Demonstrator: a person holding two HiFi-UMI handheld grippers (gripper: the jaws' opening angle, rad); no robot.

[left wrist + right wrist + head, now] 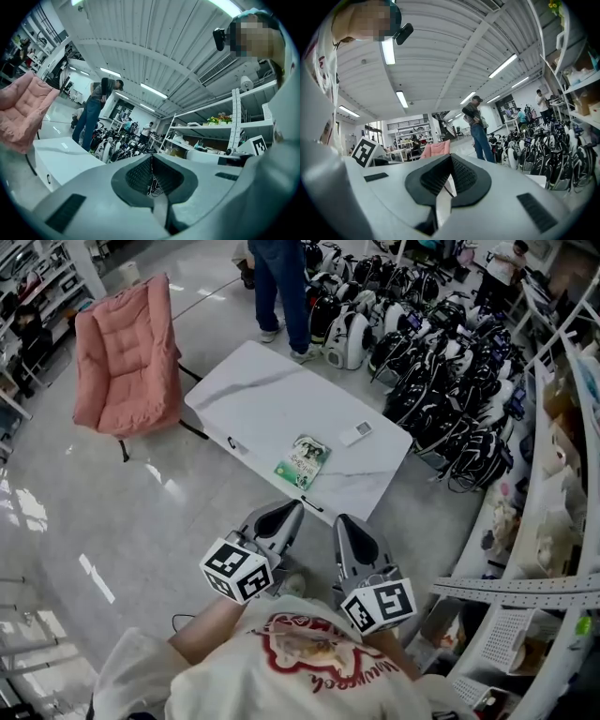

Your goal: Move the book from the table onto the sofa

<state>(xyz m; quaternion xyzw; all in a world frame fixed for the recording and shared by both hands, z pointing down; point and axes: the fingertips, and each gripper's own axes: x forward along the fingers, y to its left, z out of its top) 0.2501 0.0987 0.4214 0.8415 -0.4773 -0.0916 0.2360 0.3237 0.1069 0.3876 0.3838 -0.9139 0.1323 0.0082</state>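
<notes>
A green-covered book [303, 460] lies near the front edge of the white marble-look table [262, 395]. The pink cushioned sofa chair [127, 357] stands to the table's left; it also shows in the left gripper view as the pink chair [21, 110] and in the right gripper view as the pink chair [436, 149]. My left gripper [292, 509] is shut and empty, just short of the table's front edge. Beside it my right gripper [343, 521] is shut and empty too. Both point level toward the table. In their own views the left gripper [151, 157] and right gripper [451, 157] have their jaws closed together.
A white remote-like item [355, 433] lies on the table's right part. A person [279, 287] stands beyond the table. Many black and white backpack-like units [441, 362] crowd the floor at the right. Metal shelving [553, 521] runs along the right side.
</notes>
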